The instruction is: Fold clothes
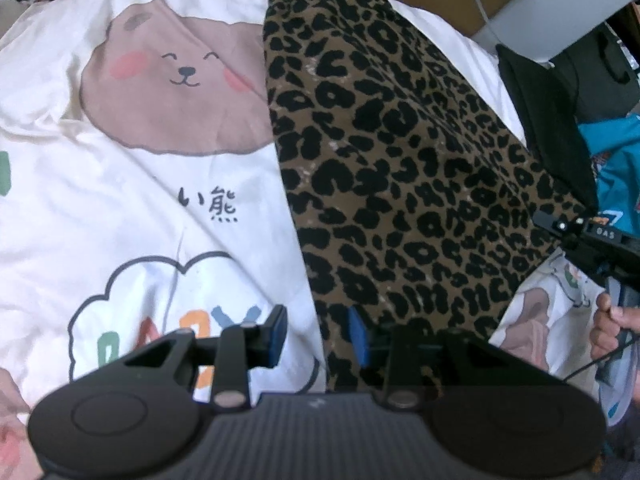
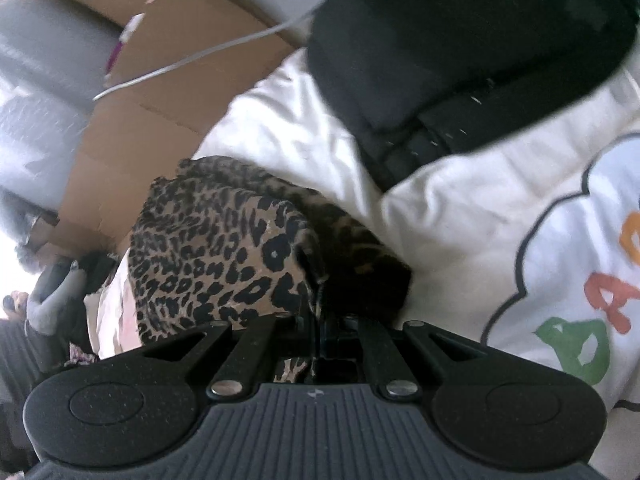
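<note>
The right gripper, at lower centre, is clenched on the leopard-print garment, apparently to fold it, while the left gripper stands released over its edge on the white bedsheet.

One leopard-print garment is shown, laid over one white printed bedcover. On the cover, one bear face and one cloud outline with coloured letters are counted in the left wrist view. Two grippers are seen: one left gripper and one right gripper. One black cushion or bag, one white cable and one stretch of brown cardboard are counted behind. One turquoise cloth item is visible at the edge.
</note>
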Action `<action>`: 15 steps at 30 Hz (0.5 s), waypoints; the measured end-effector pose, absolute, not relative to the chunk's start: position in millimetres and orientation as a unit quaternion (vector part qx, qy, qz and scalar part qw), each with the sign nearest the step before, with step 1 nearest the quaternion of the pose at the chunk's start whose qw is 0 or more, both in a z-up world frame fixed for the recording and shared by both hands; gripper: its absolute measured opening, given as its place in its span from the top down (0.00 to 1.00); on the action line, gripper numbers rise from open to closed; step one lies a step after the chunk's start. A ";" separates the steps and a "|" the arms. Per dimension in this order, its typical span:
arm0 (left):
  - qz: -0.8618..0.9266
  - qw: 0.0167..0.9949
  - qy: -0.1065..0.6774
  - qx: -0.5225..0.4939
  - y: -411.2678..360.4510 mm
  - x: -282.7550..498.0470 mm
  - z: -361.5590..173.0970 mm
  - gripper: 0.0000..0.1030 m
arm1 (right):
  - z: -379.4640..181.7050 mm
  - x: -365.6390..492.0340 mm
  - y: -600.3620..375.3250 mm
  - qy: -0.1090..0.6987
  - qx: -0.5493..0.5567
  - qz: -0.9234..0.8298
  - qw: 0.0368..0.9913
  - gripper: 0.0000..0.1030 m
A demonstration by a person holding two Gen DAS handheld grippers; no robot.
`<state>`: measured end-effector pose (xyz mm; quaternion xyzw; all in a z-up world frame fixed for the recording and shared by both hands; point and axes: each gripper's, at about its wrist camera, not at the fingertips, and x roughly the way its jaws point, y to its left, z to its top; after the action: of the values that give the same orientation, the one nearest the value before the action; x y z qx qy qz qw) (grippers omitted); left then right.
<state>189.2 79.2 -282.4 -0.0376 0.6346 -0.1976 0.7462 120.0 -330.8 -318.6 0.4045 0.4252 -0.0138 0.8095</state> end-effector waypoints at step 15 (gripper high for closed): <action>-0.179 0.777 0.603 0.029 41.4 257.1 -218.8 0.65 | -316.8 114.1 -346.9 0.381 0.415 -0.043 0.825 0.98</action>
<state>257.1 41.4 -218.8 0.0288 0.6033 -0.1794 0.7765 114.1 -346.9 -316.8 0.4153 0.3812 -0.0434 0.8248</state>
